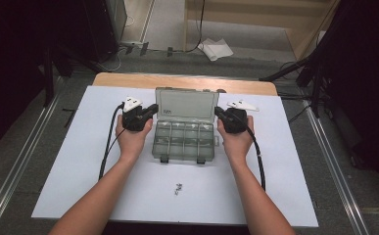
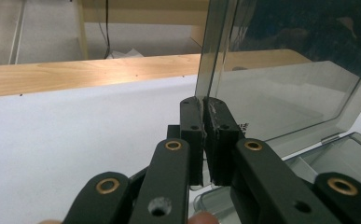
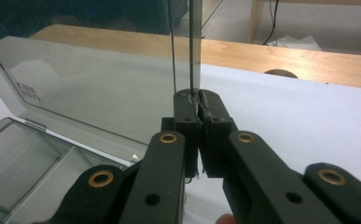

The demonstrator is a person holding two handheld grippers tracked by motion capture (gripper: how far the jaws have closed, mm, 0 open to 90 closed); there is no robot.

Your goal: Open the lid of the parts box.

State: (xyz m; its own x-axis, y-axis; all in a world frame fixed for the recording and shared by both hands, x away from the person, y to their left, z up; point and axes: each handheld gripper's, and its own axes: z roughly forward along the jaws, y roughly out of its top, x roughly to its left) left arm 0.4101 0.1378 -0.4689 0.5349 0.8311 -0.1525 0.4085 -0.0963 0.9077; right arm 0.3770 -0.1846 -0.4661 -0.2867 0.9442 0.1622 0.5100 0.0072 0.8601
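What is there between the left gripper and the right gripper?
The open lid of the clear box stands between the left gripper and right gripper; each clamps one side edge, seen in the high view.

At frame centre, a smoky grey see-through organiser box (image 1: 184,129); white tabletop (image 1: 79,161) with a pale wood strip along its upper edge; black grippers with brass rivets.

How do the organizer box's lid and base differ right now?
The lid stands raised, while the base lies flat on the white table sheet. The lid is one plain pane; the base is split into compartments. Left tongs and right tongs pinch the lid's side edges, not the base. Both are clear smoky plastic.
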